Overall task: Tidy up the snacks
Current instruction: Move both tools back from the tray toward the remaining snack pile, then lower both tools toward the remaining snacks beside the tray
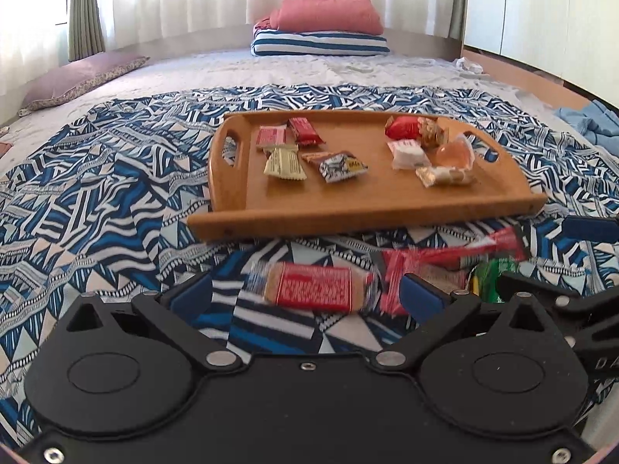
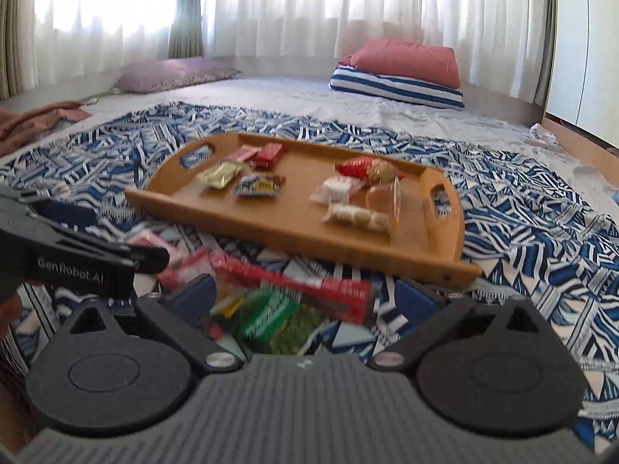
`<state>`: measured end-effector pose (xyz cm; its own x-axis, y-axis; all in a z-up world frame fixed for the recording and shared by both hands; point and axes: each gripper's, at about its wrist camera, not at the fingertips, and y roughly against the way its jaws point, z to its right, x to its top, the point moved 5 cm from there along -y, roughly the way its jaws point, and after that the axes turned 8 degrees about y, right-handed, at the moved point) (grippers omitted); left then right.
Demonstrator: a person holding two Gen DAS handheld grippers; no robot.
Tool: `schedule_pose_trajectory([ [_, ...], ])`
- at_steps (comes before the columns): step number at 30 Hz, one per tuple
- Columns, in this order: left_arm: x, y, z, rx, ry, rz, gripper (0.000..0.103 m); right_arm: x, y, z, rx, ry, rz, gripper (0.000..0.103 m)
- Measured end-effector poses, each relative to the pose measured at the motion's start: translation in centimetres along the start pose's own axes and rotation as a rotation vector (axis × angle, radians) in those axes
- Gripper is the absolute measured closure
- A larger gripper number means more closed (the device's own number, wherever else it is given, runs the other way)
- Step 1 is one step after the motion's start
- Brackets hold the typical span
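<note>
A wooden tray [image 1: 371, 216] [image 2: 301, 236] lies on the patterned blue cloth and holds several wrapped snacks in two clusters. In front of it a loose pile lies on the cloth. My left gripper [image 1: 305, 294] is open, with a red-labelled biscuit pack [image 1: 317, 287] between its fingers, untouched. A long red bar [image 1: 456, 251] lies to its right. My right gripper [image 2: 305, 294] is open over a green packet [image 2: 271, 315] and the long red bar [image 2: 294, 284]. The left gripper also shows at the left of the right wrist view [image 2: 93, 259].
Striped and red pillows [image 1: 321, 31] lie at the far end of the bed. A purple pillow [image 1: 77, 79] lies at the left. A blue garment [image 1: 595, 123] lies at the right edge. Curtains hang behind.
</note>
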<state>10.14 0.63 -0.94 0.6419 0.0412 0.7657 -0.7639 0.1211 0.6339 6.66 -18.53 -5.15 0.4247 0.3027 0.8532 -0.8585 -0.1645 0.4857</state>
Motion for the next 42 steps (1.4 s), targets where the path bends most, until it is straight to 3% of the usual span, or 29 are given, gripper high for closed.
schedule_pose_trajectory([
  [18, -1.8, -1.9, 0.0, 0.020, -0.026, -0.014, 0.001, -3.0, -2.2, -0.9, -0.007, -0.064, -0.045, 0.000],
  [27, -1.7, -2.0, 0.3, -0.021, -0.026, -0.011, 0.008, -3.2, -2.7, -0.9, -0.011, -0.064, -0.039, 0.000],
  [42, -1.8, -1.8, 0.8, -0.030, -0.064, 0.022, 0.024, -3.6, -3.0, -1.0, -0.006, -0.061, -0.018, 0.000],
])
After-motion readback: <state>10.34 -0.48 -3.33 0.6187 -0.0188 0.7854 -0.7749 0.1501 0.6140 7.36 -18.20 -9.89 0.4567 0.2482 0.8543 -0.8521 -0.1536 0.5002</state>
